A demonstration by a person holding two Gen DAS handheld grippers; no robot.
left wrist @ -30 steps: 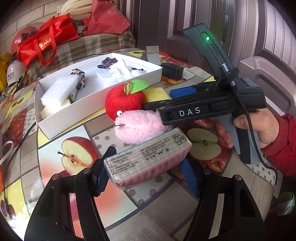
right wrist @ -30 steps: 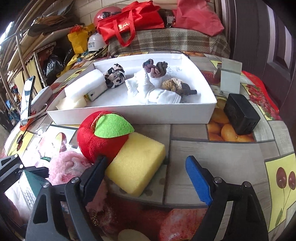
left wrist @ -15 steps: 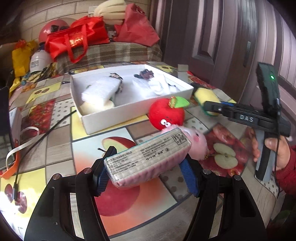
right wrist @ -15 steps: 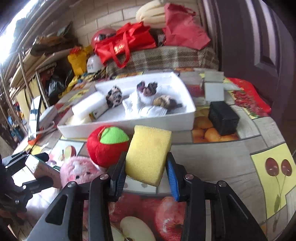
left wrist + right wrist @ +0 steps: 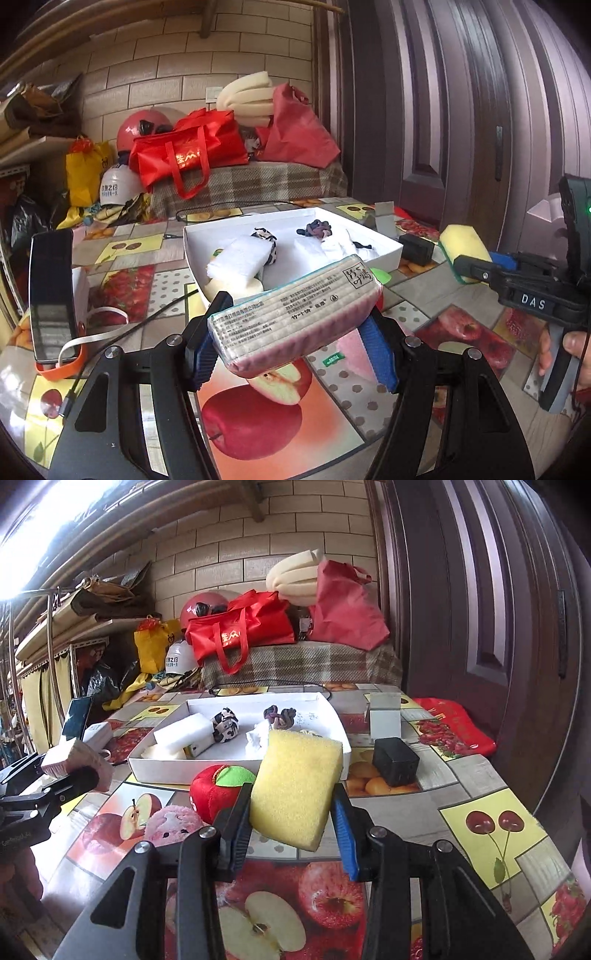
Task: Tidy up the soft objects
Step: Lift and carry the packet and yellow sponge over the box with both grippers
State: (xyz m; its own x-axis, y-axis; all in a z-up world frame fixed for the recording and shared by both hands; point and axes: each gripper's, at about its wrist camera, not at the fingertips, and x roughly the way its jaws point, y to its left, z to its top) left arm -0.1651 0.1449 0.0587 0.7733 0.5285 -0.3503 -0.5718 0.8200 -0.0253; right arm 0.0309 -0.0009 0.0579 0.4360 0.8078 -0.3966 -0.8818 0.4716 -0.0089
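Note:
My left gripper (image 5: 291, 350) is shut on a wrapped tissue pack (image 5: 295, 314) and holds it above the table, in front of the white box (image 5: 384, 254). My right gripper (image 5: 291, 834) is shut on a yellow sponge (image 5: 299, 786), lifted above the table; the sponge also shows in the left wrist view (image 5: 463, 243). The white box (image 5: 236, 771) holds a white foam block (image 5: 181, 733), a cow-print ball (image 5: 225, 725), knotted cloths (image 5: 279, 716) and white cloth. A red plush apple (image 5: 216, 794) and a pink fluffy toy (image 5: 171, 823) lie on the table in front of the box.
A black cube (image 5: 395, 760) and a small mirror stand (image 5: 384, 716) sit right of the box. A phone in an orange holder (image 5: 51, 295) with a cable stands at the left. Red bags and a helmet are piled on the bench behind the table.
Both grippers rose and pulled back from the table. The right gripper closed on the yellow sponge and lifted it. The left gripper kept its hold on the tissue pack.

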